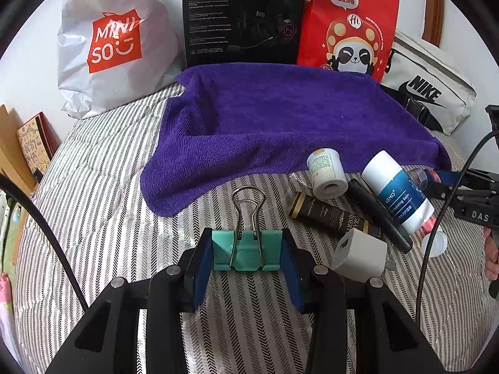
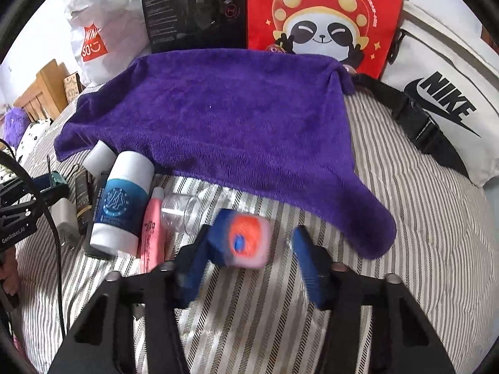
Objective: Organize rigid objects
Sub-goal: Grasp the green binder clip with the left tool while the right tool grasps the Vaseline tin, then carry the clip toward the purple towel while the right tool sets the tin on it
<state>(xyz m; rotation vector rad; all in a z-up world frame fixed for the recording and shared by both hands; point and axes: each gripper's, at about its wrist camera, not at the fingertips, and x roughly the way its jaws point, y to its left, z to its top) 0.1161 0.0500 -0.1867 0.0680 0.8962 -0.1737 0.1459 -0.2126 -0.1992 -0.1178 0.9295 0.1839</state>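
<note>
My left gripper [image 1: 247,244] is shut on a teal binder clip [image 1: 224,251], held just above the striped bedcover with its wire handles pointing away. In the right wrist view my right gripper [image 2: 257,233] is open around a blurred pink-and-orange pod [image 2: 246,233]. The pod lies against the left finger, and a gap shows before the right finger [image 2: 307,255]. A purple towel [image 2: 234,118] is spread behind. Left of the pod lie a clear jar [image 2: 181,212], a pink tube [image 2: 152,230] and a blue-and-white bottle [image 2: 121,199].
A white pill bottle [image 1: 327,171], dark tube [image 1: 330,215], black stick [image 1: 380,215] and white charger [image 1: 361,255] are piled right of the clip. A Miniso bag [image 1: 115,40], black box [image 1: 243,15], red panda bag [image 1: 349,25] and Nike bag [image 1: 430,93] line the back.
</note>
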